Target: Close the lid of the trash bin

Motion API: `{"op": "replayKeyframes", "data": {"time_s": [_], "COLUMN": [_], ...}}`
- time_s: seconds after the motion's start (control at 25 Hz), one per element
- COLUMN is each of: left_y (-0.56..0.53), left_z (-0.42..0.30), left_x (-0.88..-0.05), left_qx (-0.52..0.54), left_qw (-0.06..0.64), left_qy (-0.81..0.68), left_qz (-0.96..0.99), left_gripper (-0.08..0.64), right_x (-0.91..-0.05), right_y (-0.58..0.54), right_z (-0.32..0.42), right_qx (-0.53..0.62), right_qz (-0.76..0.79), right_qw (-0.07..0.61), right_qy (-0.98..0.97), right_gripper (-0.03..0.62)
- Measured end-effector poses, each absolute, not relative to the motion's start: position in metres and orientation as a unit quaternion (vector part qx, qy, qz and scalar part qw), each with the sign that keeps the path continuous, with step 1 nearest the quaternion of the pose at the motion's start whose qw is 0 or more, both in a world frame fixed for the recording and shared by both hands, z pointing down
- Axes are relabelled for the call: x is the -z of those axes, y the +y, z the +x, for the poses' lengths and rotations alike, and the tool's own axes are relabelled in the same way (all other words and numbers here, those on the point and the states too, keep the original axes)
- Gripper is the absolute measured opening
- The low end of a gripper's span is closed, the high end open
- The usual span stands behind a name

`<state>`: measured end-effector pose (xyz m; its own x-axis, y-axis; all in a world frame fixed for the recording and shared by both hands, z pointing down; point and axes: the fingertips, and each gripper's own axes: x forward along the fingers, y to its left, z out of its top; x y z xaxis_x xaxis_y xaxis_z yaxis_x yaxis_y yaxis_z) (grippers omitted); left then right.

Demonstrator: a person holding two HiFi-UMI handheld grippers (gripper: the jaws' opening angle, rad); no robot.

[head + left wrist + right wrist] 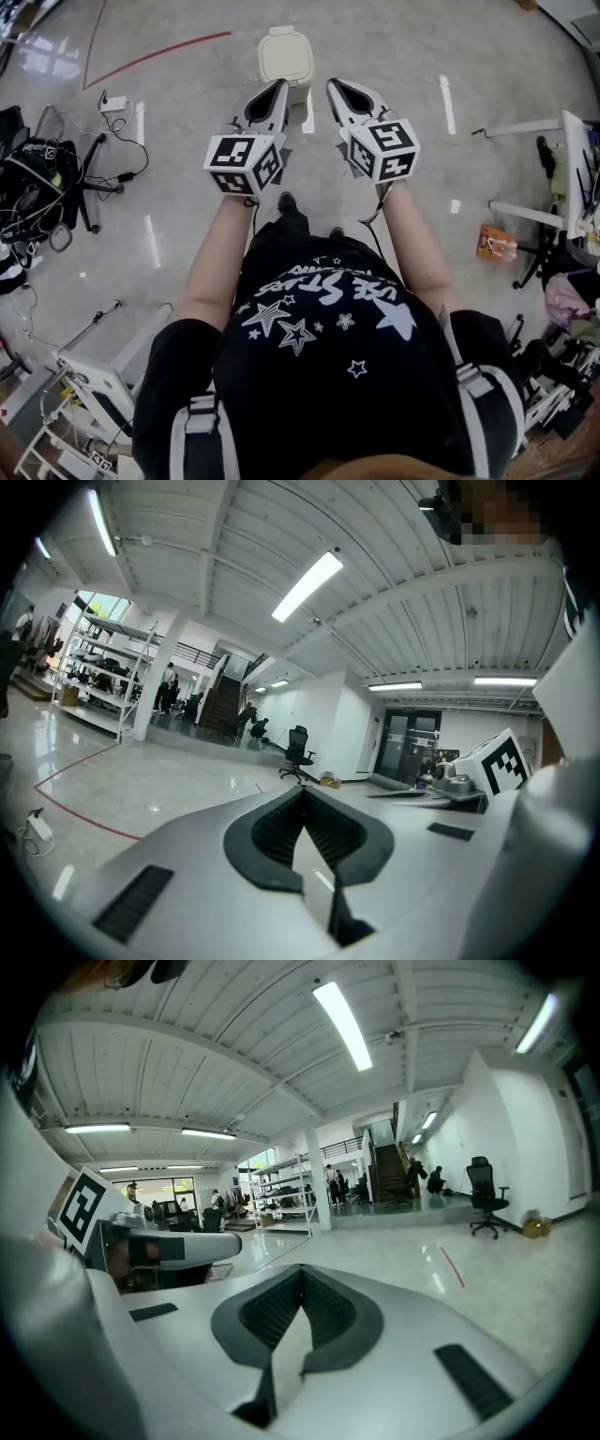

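A small cream trash bin (286, 58) stands on the glossy floor ahead of me, seen from above; its lid covers the top, and I cannot tell whether it sits fully down. My left gripper (280, 85) and right gripper (333, 85) are held side by side at chest height, short of the bin and apart from it, tips pointing towards it. Both are shut with nothing between the jaws. In the left gripper view the left gripper (305, 795) looks level across the hall, as does the right gripper (302, 1273) in its own view. The bin shows in neither gripper view.
A tripod with tangled cables (58, 178) and a white power adapter (113, 103) lie to the left. A red floor line (155, 54) curves at upper left. An orange packet (494, 244) and white frames (570, 169) stand at the right, a white rack (94, 384) at lower left.
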<state>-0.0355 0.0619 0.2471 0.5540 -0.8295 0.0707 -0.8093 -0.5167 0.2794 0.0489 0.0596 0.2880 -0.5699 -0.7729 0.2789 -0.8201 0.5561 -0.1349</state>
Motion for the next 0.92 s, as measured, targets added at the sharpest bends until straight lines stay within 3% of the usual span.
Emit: {"op": "replayKeyframes", "data": {"time_s": [0.92], "left_y": [0.169], "left_z": [0.034], "left_x": [-0.222], "left_qx": [0.044], "left_qw": [0.109], "left_qy": [-0.481], "left_qz": [0.869], "left_gripper": [0.011], "right_x": [-0.257], "right_y": [0.157], "right_z": [0.117], "right_qx": [-0.096], "right_qz": [0.436], "right_qw": [0.072], "right_qy": [-0.892], "right_gripper": [0.005]}}
